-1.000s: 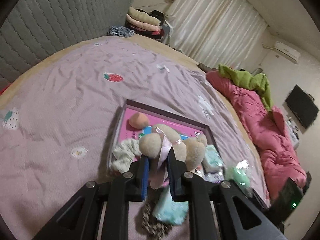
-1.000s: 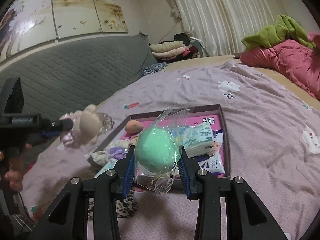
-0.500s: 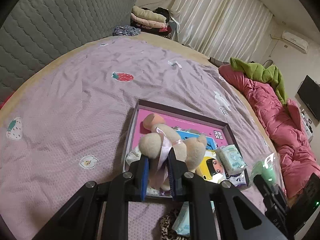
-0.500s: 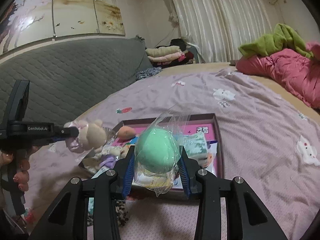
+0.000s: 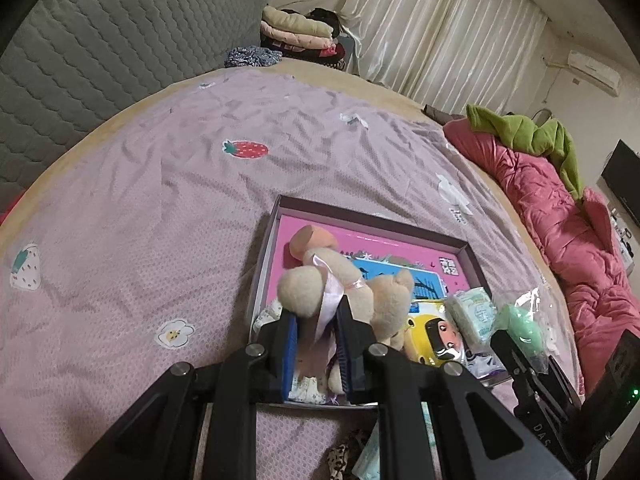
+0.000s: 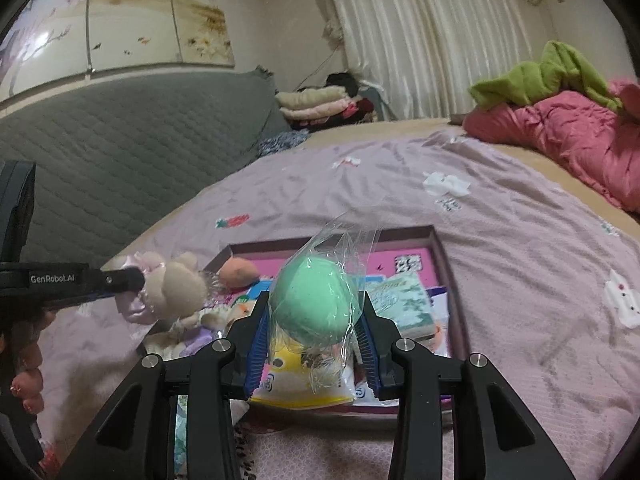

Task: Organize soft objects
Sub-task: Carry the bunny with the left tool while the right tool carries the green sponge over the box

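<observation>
A shallow box (image 5: 466, 258) lies on the bedspread (image 5: 168, 208); in the left wrist view a plush toy (image 5: 352, 296) hangs over its 9 o'clock side, with a sponge (image 5: 310, 240) behind it at 12 o'clock; a tissue pack (image 5: 472, 312) sits inside at 3 o'clock; a quilt (image 5: 560, 216) lies beyond, well apart.

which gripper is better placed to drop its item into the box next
Probably the left gripper: its plush bear hangs over the box; the right gripper's green sponge sits by the near edge.
</observation>
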